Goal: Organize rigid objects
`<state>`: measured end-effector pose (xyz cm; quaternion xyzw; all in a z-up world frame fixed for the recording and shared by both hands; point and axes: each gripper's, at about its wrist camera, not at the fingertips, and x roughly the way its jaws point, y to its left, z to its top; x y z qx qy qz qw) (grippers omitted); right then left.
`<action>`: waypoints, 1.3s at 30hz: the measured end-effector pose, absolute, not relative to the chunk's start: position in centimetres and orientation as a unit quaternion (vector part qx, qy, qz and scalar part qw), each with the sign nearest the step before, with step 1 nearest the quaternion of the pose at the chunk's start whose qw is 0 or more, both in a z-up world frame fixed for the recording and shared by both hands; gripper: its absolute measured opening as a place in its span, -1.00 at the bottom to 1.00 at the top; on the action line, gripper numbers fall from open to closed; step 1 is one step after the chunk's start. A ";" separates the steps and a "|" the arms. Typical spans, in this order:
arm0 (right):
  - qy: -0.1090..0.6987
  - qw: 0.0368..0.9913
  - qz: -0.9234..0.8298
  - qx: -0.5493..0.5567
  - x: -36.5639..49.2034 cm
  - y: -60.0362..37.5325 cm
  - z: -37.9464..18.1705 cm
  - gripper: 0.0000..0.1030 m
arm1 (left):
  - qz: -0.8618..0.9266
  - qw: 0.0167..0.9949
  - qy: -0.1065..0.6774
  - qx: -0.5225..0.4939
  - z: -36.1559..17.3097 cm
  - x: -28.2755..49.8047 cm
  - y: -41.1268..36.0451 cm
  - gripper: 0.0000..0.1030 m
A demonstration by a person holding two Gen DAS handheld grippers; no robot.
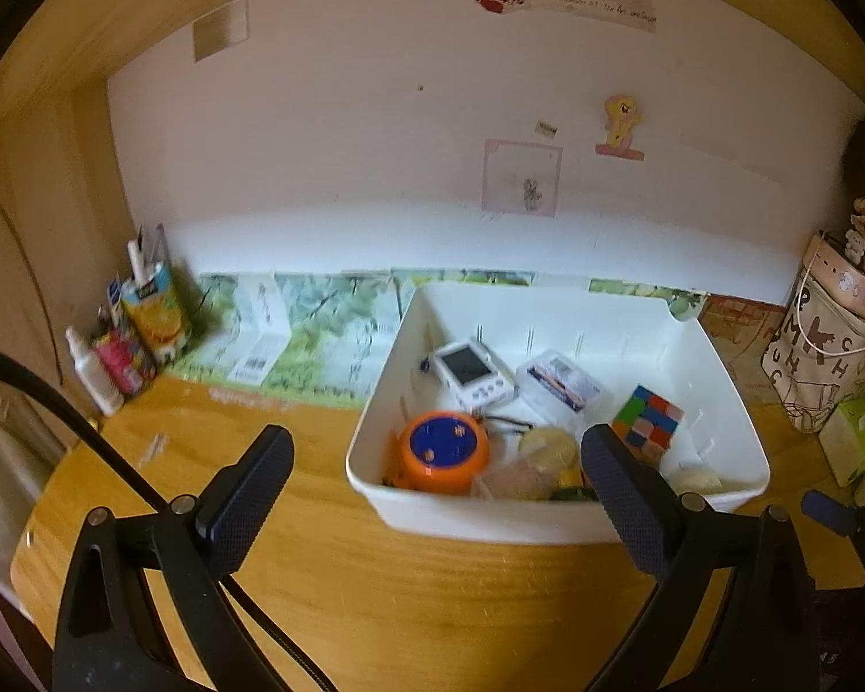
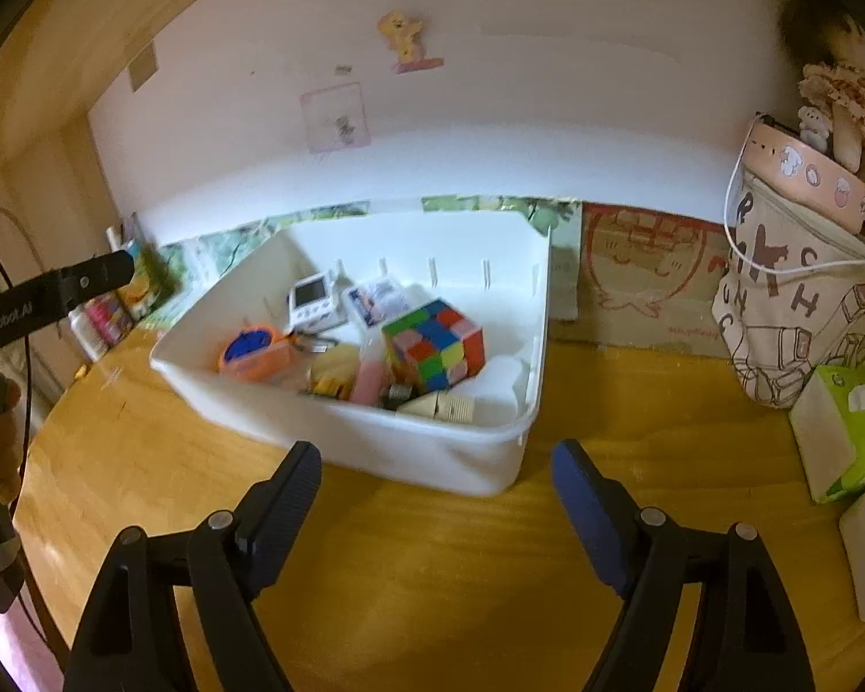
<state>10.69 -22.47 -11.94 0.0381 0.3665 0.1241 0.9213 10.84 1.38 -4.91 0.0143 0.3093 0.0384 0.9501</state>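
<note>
Both sets of jaws stand apart and empty — left gripper [image 1: 435, 464], right gripper [image 2: 435, 476] — over bare worktop [image 2: 432, 576]. Just ahead, the white bin [image 2: 432, 461] holds the puzzle cube [image 2: 435, 346], orange tape [image 2: 254, 354] and handheld game [image 2: 311, 300]. Sorting looks nearly done; next needs finding any stray item.

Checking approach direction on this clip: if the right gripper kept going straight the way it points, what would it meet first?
Probably the near wall of the white bin. The right gripper is open and empty, aimed down at that wall, with only bare desk between. Depth is unclear, so it might touch the desk just short of it.
</note>
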 end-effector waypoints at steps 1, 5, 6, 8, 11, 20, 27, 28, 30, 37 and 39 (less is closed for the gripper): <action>0.368 0.920 0.128 0.037 10.4 -22.6 -12.0 0.65 | 0.041 0.949 0.314 0.012 -5.1 10.5 1.3 0.95; 0.383 0.912 0.141 0.037 9.0 -22.9 -12.4 0.65 | 0.047 0.940 0.337 0.007 -5.9 9.0 0.9 0.96; 0.387 0.910 0.142 0.039 8.8 -23.0 -12.4 0.65 | 0.047 0.938 0.345 0.004 -6.2 8.6 0.8 0.96; 0.392 0.908 0.141 0.044 8.2 -23.2 -12.4 0.82 | 0.042 0.929 0.367 -0.002 -6.6 8.2 0.5 0.96; 0.405 0.902 0.134 0.059 7.3 -23.7 -12.2 1.00 | 0.029 0.914 0.404 -0.013 -7.3 7.6 0.2 0.97; 0.456 0.881 0.110 0.063 4.9 -23.7 -11.2 1.00 | -0.005 0.874 0.485 -0.040 -8.0 5.7 0.4 0.99; 0.489 0.863 0.093 0.083 3.1 -22.6 -9.8 1.00 | -0.037 0.865 0.498 -0.044 -6.9 5.0 1.6 0.99; 0.492 0.861 0.090 0.089 3.0 -22.5 -9.6 1.00 | -0.042 0.865 0.499 -0.042 -6.7 4.9 1.8 0.99; 0.494 0.859 0.084 0.105 2.6 -22.2 -9.0 1.00 | -0.055 0.864 0.499 -0.039 -6.0 4.7 2.2 0.99; 0.496 0.856 0.057 0.135 0.7 -20.4 -7.0 1.00 | -0.087 0.868 0.489 -0.016 -4.0 3.3 3.2 0.99; 0.497 0.854 0.049 0.142 0.0 -19.8 -6.6 1.00 | -0.096 0.864 0.494 -0.018 -3.9 2.9 3.7 0.99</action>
